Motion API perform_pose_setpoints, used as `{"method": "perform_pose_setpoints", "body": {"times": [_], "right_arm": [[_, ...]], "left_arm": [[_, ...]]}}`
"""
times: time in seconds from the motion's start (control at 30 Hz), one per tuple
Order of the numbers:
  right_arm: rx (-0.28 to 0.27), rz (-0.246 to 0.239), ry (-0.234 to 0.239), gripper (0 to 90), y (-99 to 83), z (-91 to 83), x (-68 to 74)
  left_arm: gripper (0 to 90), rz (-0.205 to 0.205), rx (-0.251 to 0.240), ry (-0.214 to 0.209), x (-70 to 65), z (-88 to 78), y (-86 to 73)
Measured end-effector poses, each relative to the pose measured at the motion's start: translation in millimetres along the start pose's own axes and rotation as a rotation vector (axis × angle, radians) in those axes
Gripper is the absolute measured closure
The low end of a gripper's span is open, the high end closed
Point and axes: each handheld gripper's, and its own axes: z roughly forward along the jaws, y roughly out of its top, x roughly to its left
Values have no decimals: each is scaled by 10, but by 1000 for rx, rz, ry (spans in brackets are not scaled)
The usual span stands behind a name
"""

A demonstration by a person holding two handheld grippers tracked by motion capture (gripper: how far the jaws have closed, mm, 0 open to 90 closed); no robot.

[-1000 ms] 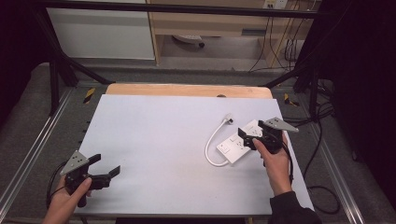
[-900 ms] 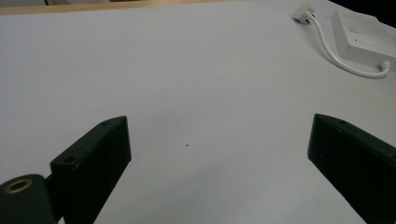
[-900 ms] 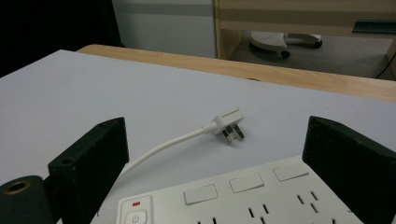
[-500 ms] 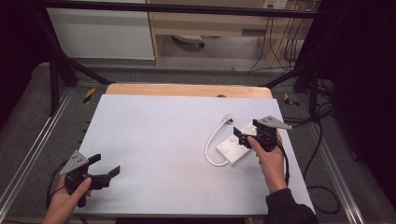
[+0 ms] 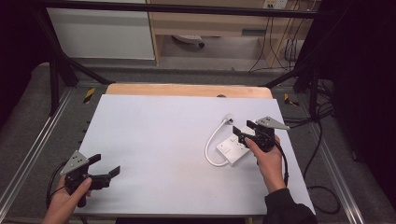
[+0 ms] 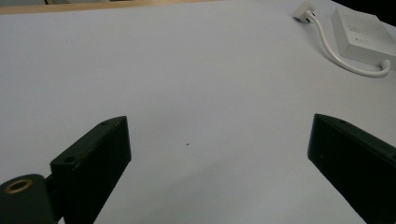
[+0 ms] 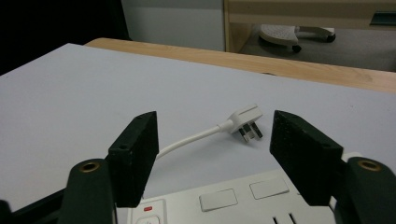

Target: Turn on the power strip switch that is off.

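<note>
A white power strip (image 5: 232, 147) lies on the white table (image 5: 159, 140) at the right, its cable (image 5: 211, 145) looping to a white plug (image 5: 229, 117). My right gripper (image 5: 241, 130) hovers at the strip's right end, pointing left over it. In the right gripper view the jaws (image 7: 214, 128) stand apart above the strip (image 7: 224, 203), with the plug (image 7: 245, 121) and cable (image 7: 187, 139) beyond. They have just been closing, and the pads press on nothing. My left gripper (image 5: 106, 164) rests open near the front left corner, with bare table between its jaws (image 6: 219, 137).
A wooden strip (image 5: 187, 90) runs along the table's far edge. Metal rails (image 5: 28, 149) flank both sides. Dark cables (image 5: 322, 135) trail off the right edge. The left gripper view shows the strip (image 6: 359, 35) far off at the upper right.
The right gripper's jaws have narrowed, and the gripper has edged slightly toward the power strip. The left hand and gripper have kept still.
</note>
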Motion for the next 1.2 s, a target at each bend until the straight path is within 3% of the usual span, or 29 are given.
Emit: {"method": "perform_pose_setpoints", "body": {"times": [0.23, 0.6, 0.77, 1.2], "right_arm": [[1, 20, -9, 461, -43, 42, 2], [10, -15, 21, 629, -77, 118, 36], [17, -34, 12, 664, -93, 142, 41], [52, -41, 45, 749, -162, 218, 69]], "left_arm": [[61, 1, 3, 1, -3, 6, -3], [61, 2, 4, 1, -5, 8, -5], [61, 4, 6, 2, -5, 10, -6], [61, 6, 11, 0, -7, 11, -7]]}}
